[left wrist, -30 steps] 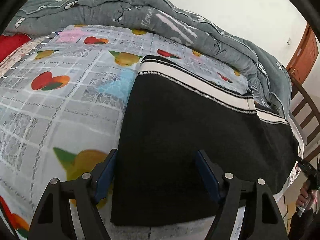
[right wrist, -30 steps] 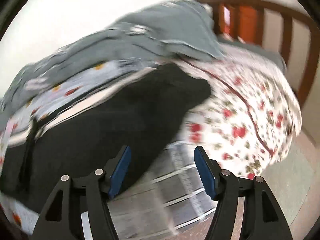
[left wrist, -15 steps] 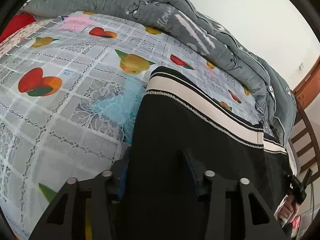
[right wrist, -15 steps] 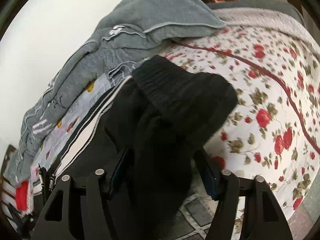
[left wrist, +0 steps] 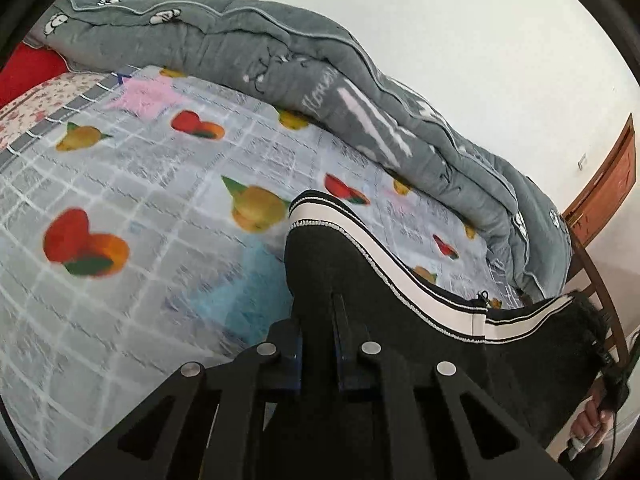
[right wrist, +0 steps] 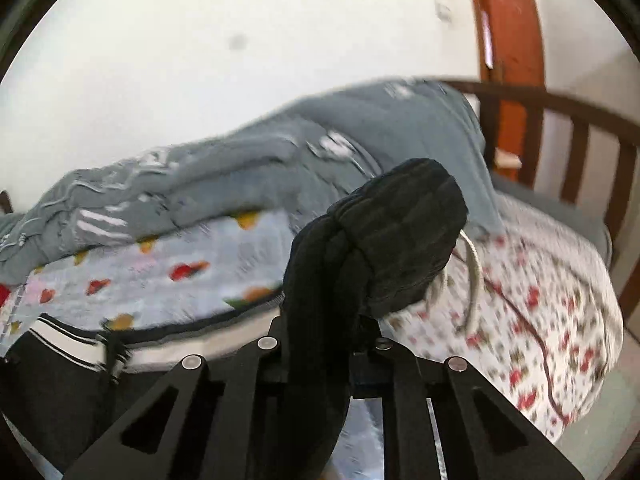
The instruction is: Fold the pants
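Observation:
Black pants (left wrist: 400, 312) with a white side stripe hang lifted above the fruit-print bed sheet (left wrist: 120, 200). My left gripper (left wrist: 318, 320) is shut on the leg-hem end of the pants. My right gripper (right wrist: 320, 340) is shut on the ribbed waistband end of the pants (right wrist: 392, 240), which bunches up above the fingers with a white drawstring (right wrist: 474, 276) dangling. The stripe also shows at the lower left of the right wrist view (right wrist: 80, 340).
A rolled grey quilt (left wrist: 320, 72) lies along the wall side of the bed. A floral sheet (right wrist: 540, 320) covers the bed's foot end by a wooden footboard (right wrist: 580, 140). An orange-brown door (right wrist: 508, 20) stands behind. The person's hand (left wrist: 588, 428) is at far right.
Both grippers closed from open onto the pants' near edge and lifted it off the bed; the fabric now hangs between them.

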Action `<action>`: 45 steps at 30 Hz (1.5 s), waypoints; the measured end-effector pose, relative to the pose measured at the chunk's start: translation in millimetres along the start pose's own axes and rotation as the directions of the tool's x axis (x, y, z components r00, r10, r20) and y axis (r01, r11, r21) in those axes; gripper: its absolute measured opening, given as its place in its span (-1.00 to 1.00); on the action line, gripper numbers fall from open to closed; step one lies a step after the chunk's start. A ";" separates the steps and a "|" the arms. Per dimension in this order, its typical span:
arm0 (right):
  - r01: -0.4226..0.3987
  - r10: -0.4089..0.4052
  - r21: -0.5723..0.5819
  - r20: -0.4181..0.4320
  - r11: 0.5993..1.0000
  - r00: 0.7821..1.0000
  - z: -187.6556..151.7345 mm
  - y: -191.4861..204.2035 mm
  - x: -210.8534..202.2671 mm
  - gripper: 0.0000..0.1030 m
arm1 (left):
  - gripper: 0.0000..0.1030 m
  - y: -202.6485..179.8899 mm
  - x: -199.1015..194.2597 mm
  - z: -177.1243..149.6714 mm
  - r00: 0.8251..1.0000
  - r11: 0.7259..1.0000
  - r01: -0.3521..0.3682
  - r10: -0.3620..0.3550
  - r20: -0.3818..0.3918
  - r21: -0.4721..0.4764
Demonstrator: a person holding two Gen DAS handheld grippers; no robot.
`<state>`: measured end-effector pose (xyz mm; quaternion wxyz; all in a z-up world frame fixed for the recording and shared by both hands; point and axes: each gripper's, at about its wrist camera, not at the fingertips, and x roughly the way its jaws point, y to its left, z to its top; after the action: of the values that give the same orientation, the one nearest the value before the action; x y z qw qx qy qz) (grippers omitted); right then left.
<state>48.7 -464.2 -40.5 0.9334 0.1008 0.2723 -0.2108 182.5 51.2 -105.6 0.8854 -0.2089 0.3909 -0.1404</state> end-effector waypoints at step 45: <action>-0.494 0.410 -0.189 -0.355 0.849 0.840 -102.5 283.9 6.0 -0.12 | 0.22 137.4 -77.7 -46.6 0.986 0.986 -0.165 0.165 -0.013 -0.022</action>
<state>132.9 -182.2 -108.2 0.9087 0.0642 0.4058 0.0748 108.3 191.0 -150.6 0.8894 -0.1852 0.4132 -0.0634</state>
